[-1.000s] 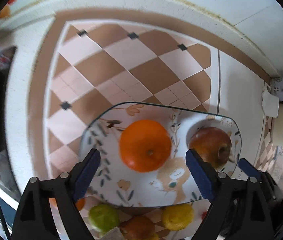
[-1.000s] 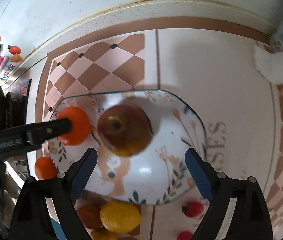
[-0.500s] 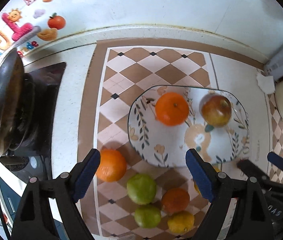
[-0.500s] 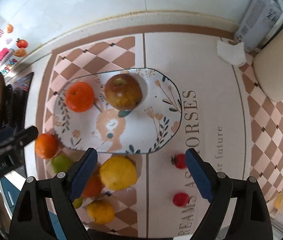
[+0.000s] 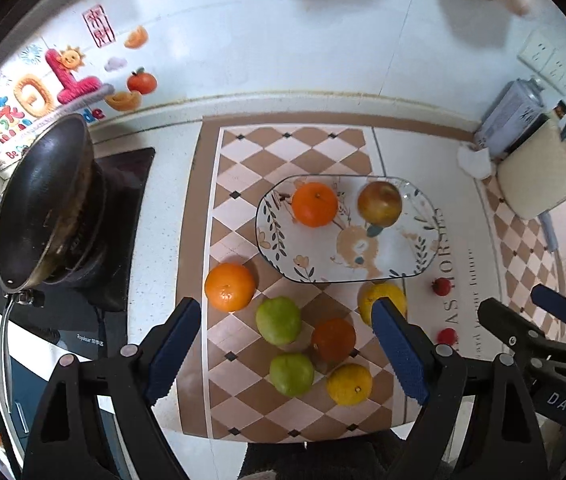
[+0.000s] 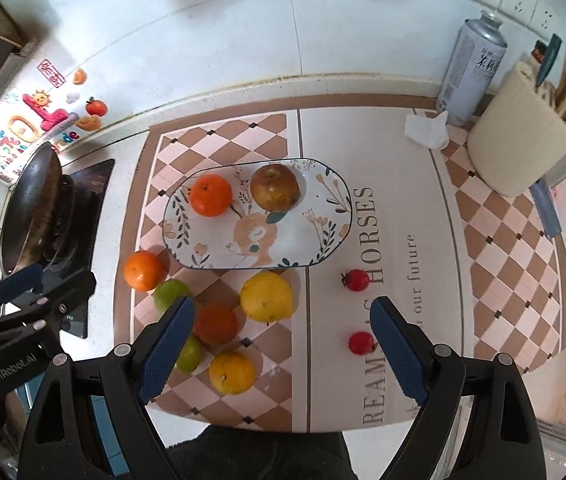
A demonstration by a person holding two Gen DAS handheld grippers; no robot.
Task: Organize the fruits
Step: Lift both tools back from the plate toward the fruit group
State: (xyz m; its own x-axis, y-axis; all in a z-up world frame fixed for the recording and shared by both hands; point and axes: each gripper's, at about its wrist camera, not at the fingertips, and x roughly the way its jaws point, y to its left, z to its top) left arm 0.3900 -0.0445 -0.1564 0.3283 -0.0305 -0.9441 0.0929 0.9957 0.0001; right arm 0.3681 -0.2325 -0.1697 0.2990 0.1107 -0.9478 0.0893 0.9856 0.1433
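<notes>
Both grippers, left (image 5: 287,352) and right (image 6: 283,350), gape wide, ribbed blue pads empty. Glossy oblong plate (image 6: 337,220) (round orange (image 6: 210,195), dull apple (image 6: 275,188)) sits beyond fingertips; loose fruit between them.

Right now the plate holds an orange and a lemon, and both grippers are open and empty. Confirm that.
Not quite. The plate holds an orange and a brownish apple, not a lemon; the right wrist view shows it. The lemon lies on the mat below the plate. The rest stands: the left gripper and right gripper are open and empty.
</notes>
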